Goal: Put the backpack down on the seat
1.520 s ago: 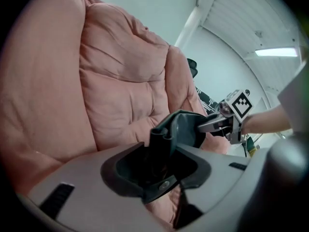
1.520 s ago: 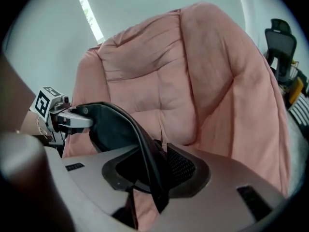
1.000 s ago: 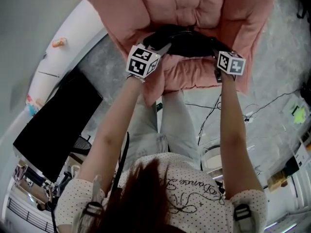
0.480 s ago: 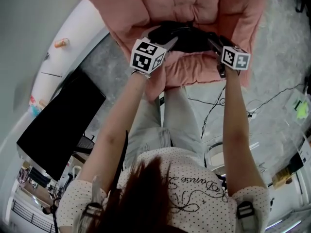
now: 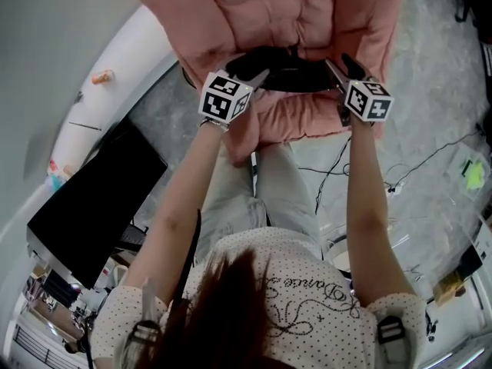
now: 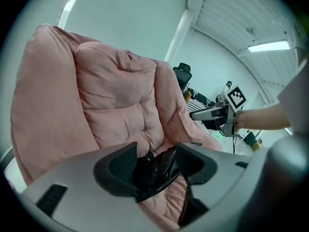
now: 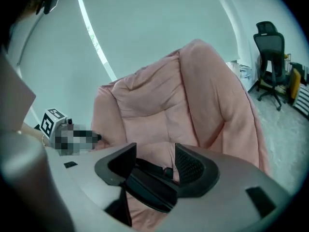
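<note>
Black backpack (image 5: 288,69) lies on the pink seat (image 5: 307,14), as before.
We have raised both arms slightly, slanting down: our left gripper (image 5: 260,75) gapes around bag fabric, and our right gripper (image 5: 336,66), jaws just narrowing, stands unclenched around a strap (image 7: 149,169).

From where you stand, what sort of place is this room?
Probably an office or a lab workroom: a black office chair, a large dark monitor, and cables lying loose across the grey floor.
</note>
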`<state>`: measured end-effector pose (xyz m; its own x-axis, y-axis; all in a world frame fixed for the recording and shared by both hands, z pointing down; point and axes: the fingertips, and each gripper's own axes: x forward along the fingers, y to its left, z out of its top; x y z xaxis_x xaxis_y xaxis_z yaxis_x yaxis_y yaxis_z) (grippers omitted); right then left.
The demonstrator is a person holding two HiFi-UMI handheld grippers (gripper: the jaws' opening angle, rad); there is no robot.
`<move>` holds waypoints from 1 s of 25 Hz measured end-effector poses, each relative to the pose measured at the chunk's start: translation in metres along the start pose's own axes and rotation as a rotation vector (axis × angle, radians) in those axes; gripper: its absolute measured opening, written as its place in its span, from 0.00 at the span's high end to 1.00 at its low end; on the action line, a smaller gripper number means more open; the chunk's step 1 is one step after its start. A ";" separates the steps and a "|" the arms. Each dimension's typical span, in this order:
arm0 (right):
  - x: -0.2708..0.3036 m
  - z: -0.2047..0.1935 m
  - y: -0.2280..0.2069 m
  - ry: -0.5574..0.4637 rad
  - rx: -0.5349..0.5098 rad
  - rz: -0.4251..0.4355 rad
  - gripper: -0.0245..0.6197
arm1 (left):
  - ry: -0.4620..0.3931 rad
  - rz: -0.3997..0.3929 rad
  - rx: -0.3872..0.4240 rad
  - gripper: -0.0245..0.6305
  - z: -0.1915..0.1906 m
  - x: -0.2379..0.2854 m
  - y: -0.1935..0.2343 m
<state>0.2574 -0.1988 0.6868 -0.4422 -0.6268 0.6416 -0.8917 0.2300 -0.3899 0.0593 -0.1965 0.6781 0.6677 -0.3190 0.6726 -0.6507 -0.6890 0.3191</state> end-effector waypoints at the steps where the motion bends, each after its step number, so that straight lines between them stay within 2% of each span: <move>1: -0.001 0.005 0.006 -0.008 -0.006 0.007 0.56 | -0.005 0.001 0.001 0.58 0.003 -0.003 -0.001; 6: -0.006 0.028 0.032 -0.046 -0.042 0.033 0.59 | -0.039 0.004 0.009 0.58 0.021 -0.019 -0.003; 8: -0.015 0.040 0.042 -0.087 -0.072 0.010 0.62 | -0.052 0.009 0.014 0.59 0.026 -0.027 -0.004; 10: -0.029 0.057 0.049 -0.152 -0.137 -0.053 0.78 | -0.070 0.028 0.024 0.60 0.032 -0.034 -0.001; 13: -0.051 0.083 0.061 -0.235 -0.202 -0.119 0.92 | -0.108 0.059 0.037 0.66 0.049 -0.044 0.003; 18: -0.080 0.106 0.095 -0.299 -0.225 -0.120 0.94 | -0.172 0.040 0.082 0.93 0.075 -0.071 -0.004; 25: -0.114 0.137 0.139 -0.397 -0.224 -0.139 0.94 | -0.298 0.020 0.168 0.96 0.118 -0.114 -0.016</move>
<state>0.1974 -0.1976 0.4686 -0.2849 -0.8890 0.3585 -0.9580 0.2515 -0.1378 0.0361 -0.2261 0.5175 0.7480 -0.4924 0.4450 -0.6123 -0.7707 0.1765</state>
